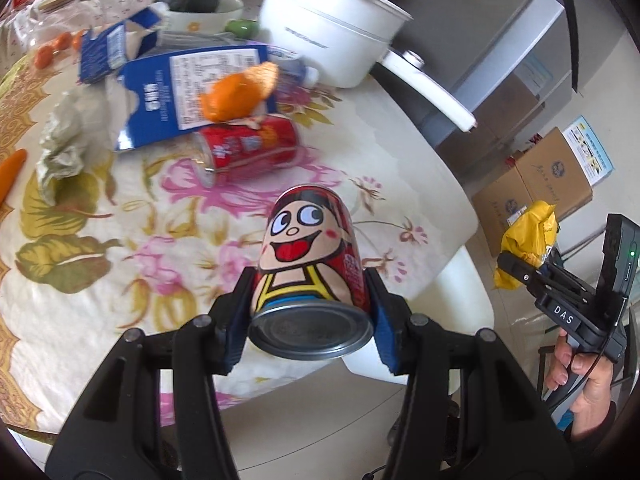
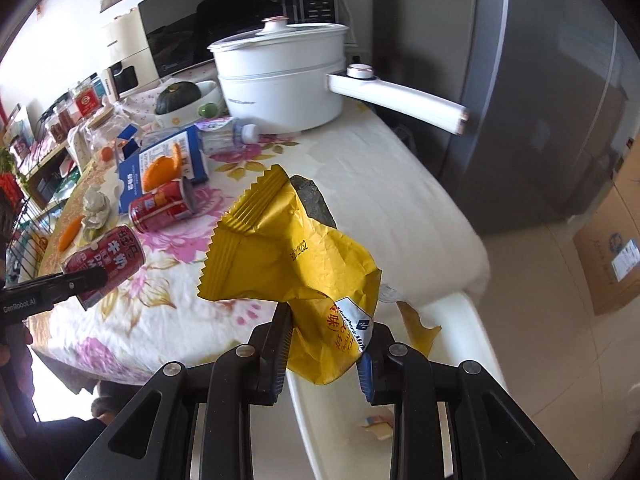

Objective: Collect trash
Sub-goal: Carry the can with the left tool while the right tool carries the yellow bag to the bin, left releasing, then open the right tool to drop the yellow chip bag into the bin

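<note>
Left gripper (image 1: 310, 300) is clamped on a red cartoon can (image 1: 310, 256), its blue pads pressing the can's sides just above the base rim, with the can lifted above the floral worktop (image 1: 120, 240) near its front edge. Right gripper (image 2: 324, 344) is pinched narrowly on the lower end of a yellow snack wrapper (image 2: 296, 256), which hangs over that same edge, above a white bin (image 2: 460, 320) standing beside the worktop; a scrap of paper lies inside it.

More trash sits farther back from the held can: a second red can (image 1: 250, 146) on its side, orange peel (image 1: 236, 94) resting on a flattened blue carton (image 1: 160, 100), a crumpled tissue (image 1: 68, 140) to the left, and a small plastic bottle (image 2: 228, 132) close to the white pot (image 1: 332, 36).

Judging by its looks, the held can is a light, thin-walled tin with a smooth, somewhat slippery printed skin; it is rigid enough for a side grip across the barrel, though a hard squeeze could dent it. The wrapper is nearly weightless, crinkly foil that folds under any pressure, so a pinch anywhere on a doubled fold holds. The lying can would best be taken across its round body, where it may roll away. The peel and tissue are soft and should be pinched from above at a raised edge.
</note>
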The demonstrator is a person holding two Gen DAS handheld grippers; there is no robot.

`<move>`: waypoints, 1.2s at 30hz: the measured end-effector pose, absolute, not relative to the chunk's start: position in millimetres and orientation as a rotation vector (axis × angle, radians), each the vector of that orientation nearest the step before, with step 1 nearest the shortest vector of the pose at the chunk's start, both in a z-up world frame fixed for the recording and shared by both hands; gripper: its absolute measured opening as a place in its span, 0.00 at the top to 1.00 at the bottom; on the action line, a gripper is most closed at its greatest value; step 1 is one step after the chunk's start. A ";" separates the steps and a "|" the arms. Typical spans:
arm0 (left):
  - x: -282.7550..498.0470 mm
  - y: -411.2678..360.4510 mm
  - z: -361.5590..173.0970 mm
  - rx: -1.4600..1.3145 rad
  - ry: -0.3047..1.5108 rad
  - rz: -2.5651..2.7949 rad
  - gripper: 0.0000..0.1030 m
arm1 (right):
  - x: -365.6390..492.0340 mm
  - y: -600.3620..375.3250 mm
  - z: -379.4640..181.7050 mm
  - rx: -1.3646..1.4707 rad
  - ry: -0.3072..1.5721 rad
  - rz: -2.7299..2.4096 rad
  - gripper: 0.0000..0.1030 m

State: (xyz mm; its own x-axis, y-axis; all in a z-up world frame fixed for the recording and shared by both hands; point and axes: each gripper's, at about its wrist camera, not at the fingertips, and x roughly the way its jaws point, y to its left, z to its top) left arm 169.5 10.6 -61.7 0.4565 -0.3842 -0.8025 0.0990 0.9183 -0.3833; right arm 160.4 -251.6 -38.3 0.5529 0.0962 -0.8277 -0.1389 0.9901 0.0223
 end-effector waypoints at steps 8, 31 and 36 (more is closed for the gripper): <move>169.4 -52.5 -63.9 -0.297 1.065 -0.407 0.47 | 139.2 -296.7 -40.3 -0.016 1.007 0.079 0.71; 169.7 -185.2 -115.2 -0.141 1.155 -0.587 0.47 | 103.7 -387.6 -70.1 0.021 1.125 -0.037 0.70; 171.9 -188.0 -115.1 -0.105 1.159 -0.537 0.23 | 102.7 -391.8 -72.7 0.027 1.139 -0.041 0.69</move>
State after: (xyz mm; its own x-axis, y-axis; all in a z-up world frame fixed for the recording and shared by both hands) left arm 171.9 -188.0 -115.1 0.2898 -0.4545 -0.8423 0.3489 0.8697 -0.3492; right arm 102.7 -391.8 -72.7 0.4181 -0.0188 -0.9082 0.0468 0.9989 0.0008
